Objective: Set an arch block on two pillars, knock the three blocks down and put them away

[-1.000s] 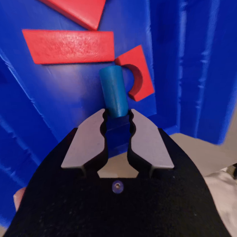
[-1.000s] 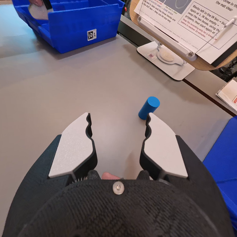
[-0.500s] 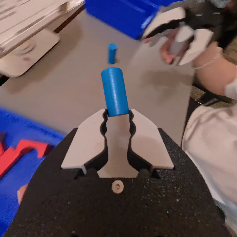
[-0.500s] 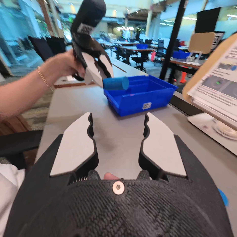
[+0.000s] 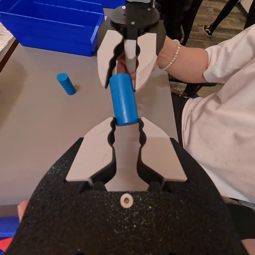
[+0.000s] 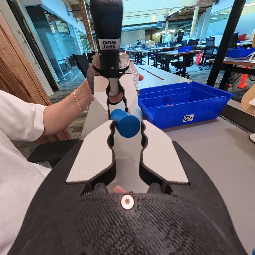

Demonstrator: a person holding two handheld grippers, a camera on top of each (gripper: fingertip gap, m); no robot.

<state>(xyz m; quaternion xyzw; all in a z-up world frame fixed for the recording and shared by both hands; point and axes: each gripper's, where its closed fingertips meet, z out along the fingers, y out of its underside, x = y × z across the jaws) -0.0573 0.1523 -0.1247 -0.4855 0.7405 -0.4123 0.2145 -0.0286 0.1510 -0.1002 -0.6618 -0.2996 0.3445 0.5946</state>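
My left gripper (image 5: 127, 120) is shut on the near end of a blue cylinder (image 5: 124, 102) and holds it in the air above the grey table (image 5: 41, 124). The right gripper (image 5: 120, 88) faces it, with its fingertips on either side of the cylinder's far end. In the right wrist view my right gripper (image 6: 127, 122) has its jaws narrowed around the cylinder's round end (image 6: 126, 126); the left fingertip touches it and a thin gap shows at the right one. The left gripper (image 6: 118, 114) holds the other end there.
A second blue cylinder (image 5: 66, 84) stands tilted on the table to the left. A blue bin (image 6: 172, 117) sits behind, with a red piece (image 6: 170, 105) inside. Another blue bin (image 5: 55, 31) is at the far left. A person's white sleeve (image 5: 220, 124) fills the right side. Tip to tip, the grippers are about 4 cm apart.
My left gripper lifted the cylinder out of the bin with red blocks and carried it over the table. My right gripper swung up to meet it and narrowed its jaws around the free end.
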